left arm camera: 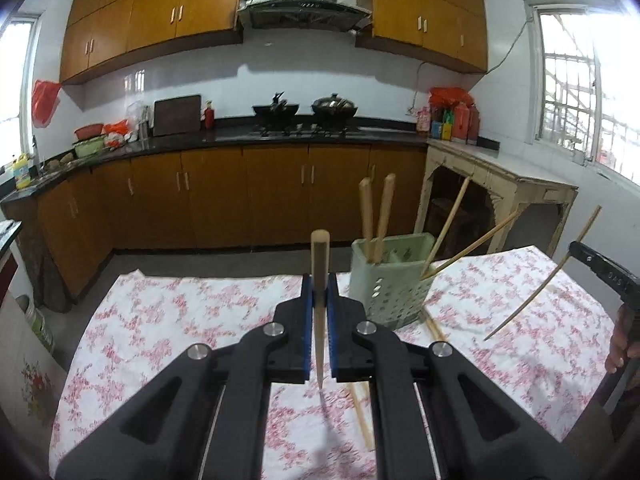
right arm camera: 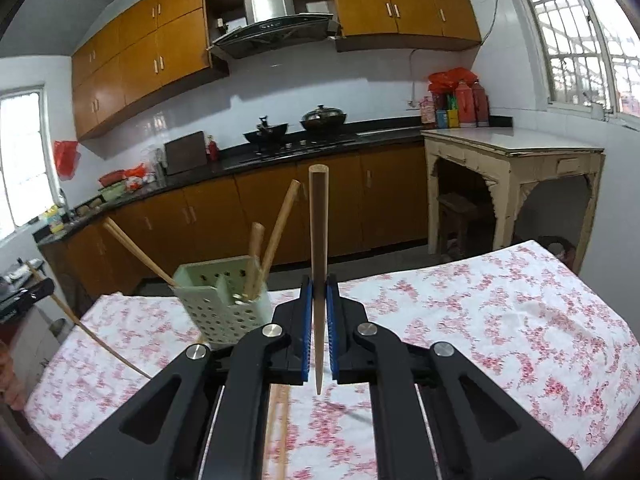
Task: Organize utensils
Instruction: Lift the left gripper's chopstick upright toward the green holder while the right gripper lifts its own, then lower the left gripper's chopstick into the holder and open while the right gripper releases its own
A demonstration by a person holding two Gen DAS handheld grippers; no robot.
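Left wrist: my left gripper clamps a chopstick upright, caddy just ahead-right. Right wrist: right gripper clamps another chopstick; caddy left. I should drop tips-first, probably into the free compartment.

Left tongs: chopstick upright between them, above the surface.
Holder: ahead, right of left tongs; ahead, left of right tongs.
In holder: sticks.
Under tongs: loose sticks.
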